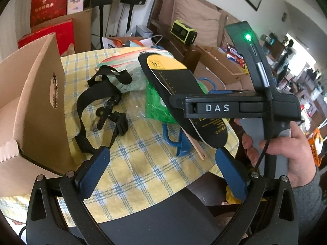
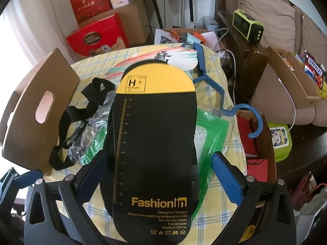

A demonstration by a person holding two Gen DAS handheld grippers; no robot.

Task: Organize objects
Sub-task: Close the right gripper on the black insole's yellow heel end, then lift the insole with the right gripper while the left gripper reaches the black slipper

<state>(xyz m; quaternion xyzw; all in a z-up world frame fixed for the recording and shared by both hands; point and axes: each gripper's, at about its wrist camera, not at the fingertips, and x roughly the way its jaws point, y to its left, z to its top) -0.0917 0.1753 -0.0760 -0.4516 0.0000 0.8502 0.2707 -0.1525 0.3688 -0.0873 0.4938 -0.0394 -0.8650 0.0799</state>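
Left of the black-and-yellow sock card [image 2: 155,143], at the table's far-left edge, your cardboard box [image 2: 38,110] stands with its flap and hand-hole cutout turned toward the card. Between box and card a black strap with a clip [image 1: 102,106] lies coiled on the yellow checked tablecloth [image 1: 143,163], partly over a crinkled clear plastic bag [image 2: 96,126]. Your left gripper [image 1: 161,153] hangs over bare cloth near the strap's end, jaws spread wide and nothing between them. Next comes the card itself, printed "Fashion In" with a ruler scale, held up above the table in your right gripper [image 2: 159,161]: the left pad lies against the card's edge, while the right fingertip [image 2: 222,169] stands apart from it, so whether the grip is firm cannot be told. Under the card and to its right lies a green plastic bag [image 2: 212,130], and just right of that a blue clothes hanger [image 2: 216,89] runs along the table edge, its hook hanging past the rim. Your right hand [image 1: 286,155] wraps the grey handle beyond the card.
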